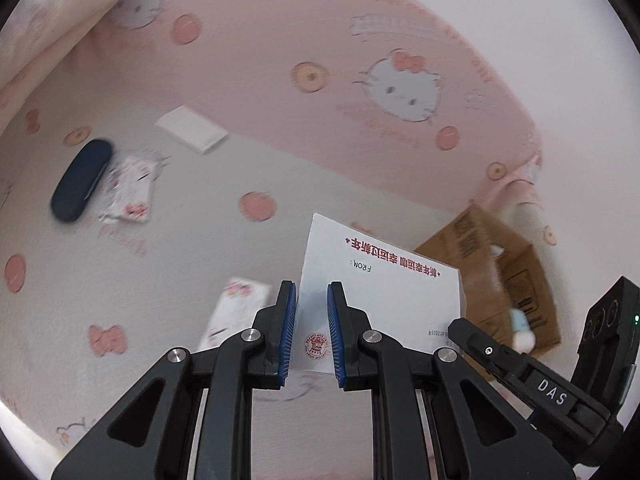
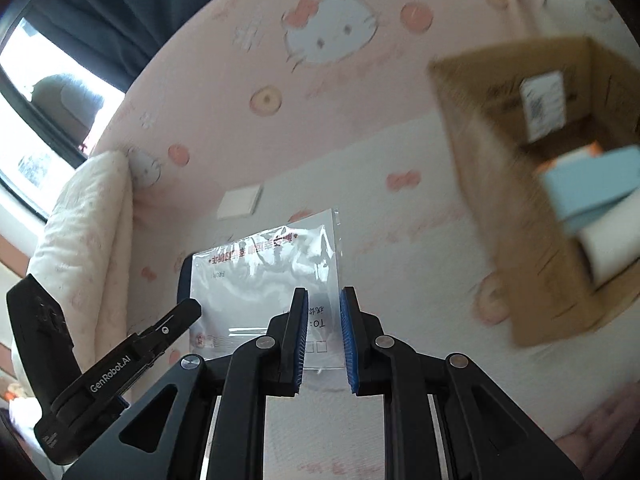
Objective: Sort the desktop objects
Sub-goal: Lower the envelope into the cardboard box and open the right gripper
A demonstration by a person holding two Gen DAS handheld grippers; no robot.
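We have both tools on one thing: a white card in a clear sleeve [image 1: 380, 280], printed with red characters and the words FROM and TO. The left tool [image 1: 312, 332] is clamped on the card's near edge by the round red stamp, and the right tool [image 2: 324, 336] is clamped on the same near edge beside the TO line, so the card is held up off the bed [image 1: 168, 320] and stretches away from both tools, its long side running left to right between them.

What the coming move turns on, as we judge it, is the cardboard box [image 2: 516, 216]. It lies to the right of the card and a little farther off; in the right wrist view it fills the right side, its mouth open toward us, with a pale blue packet [image 2: 592, 184] and a white one already inside. In the left wrist view the same box sits just behind the card's right corner. The right tool is therefore the nearer one, and the card would have to travel rightward and away.

Left behind on the bed, well to the left, are a dark glasses case [image 1: 80, 180], a printed packet [image 1: 128, 192] touching it, a small white box [image 1: 192, 128] farther off, and another printed packet [image 1: 236, 308] near the left tool.
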